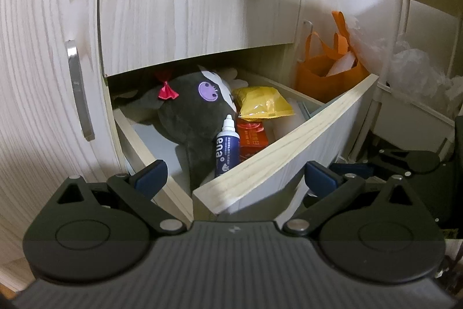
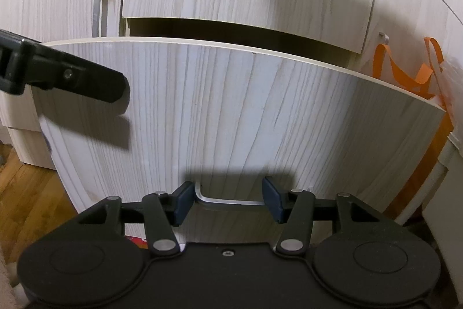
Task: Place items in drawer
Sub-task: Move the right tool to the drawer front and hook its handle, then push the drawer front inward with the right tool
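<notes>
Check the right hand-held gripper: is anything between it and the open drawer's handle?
Nothing visible. The right hand-held gripper is open, its blue pads either side of the drawer handle, with only bare drawer front behind.

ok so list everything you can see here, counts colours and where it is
open drawer: 1, pale wood, pulled out of the cabinet
drawer handle: 1, silver, low on the drawer front, between the right gripper's fingers
plush toy: 1, dark grey with a red bow, left part of the drawer
bottle: 1, white and blue, upright against the drawer front
snack packet: 1, yellow, behind the bottle
box: 1, red-orange, under the packet
tote bag: 1, orange, on the floor right of the cabinet
left gripper: 1, black with blue pads, open above the drawer corner
right gripper: 1, same colours, open around the handle
</notes>
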Motion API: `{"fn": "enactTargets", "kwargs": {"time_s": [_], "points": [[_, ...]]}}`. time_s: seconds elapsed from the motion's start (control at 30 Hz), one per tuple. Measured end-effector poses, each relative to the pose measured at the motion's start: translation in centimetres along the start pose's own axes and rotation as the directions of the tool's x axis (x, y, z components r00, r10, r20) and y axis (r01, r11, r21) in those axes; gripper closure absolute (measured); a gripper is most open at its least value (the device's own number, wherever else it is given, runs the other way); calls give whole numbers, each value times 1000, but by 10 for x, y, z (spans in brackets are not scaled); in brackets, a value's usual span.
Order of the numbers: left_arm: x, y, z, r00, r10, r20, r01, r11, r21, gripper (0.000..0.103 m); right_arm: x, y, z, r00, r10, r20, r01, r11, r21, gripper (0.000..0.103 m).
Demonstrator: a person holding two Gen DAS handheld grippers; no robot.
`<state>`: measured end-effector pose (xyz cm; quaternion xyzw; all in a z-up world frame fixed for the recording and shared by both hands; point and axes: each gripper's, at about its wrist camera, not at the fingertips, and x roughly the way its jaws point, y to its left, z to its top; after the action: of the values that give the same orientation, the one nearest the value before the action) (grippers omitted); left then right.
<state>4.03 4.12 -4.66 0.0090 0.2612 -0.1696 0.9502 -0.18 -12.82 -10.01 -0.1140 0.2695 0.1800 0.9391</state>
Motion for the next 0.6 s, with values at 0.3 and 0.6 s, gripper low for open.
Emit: {"fn": "enactTargets", "kwargs": {"time_s": [0.3, 0.6], "points": [[-1, 3, -1, 999, 29, -19, -29, 998, -49, 0, 7, -2, 7, 1000, 8, -10, -8, 1000, -13, 42], [1, 6, -1, 998, 51, -27, -53, 995, -80, 0, 15, 2, 11, 1000, -11, -22, 10, 999, -48, 38]]}}
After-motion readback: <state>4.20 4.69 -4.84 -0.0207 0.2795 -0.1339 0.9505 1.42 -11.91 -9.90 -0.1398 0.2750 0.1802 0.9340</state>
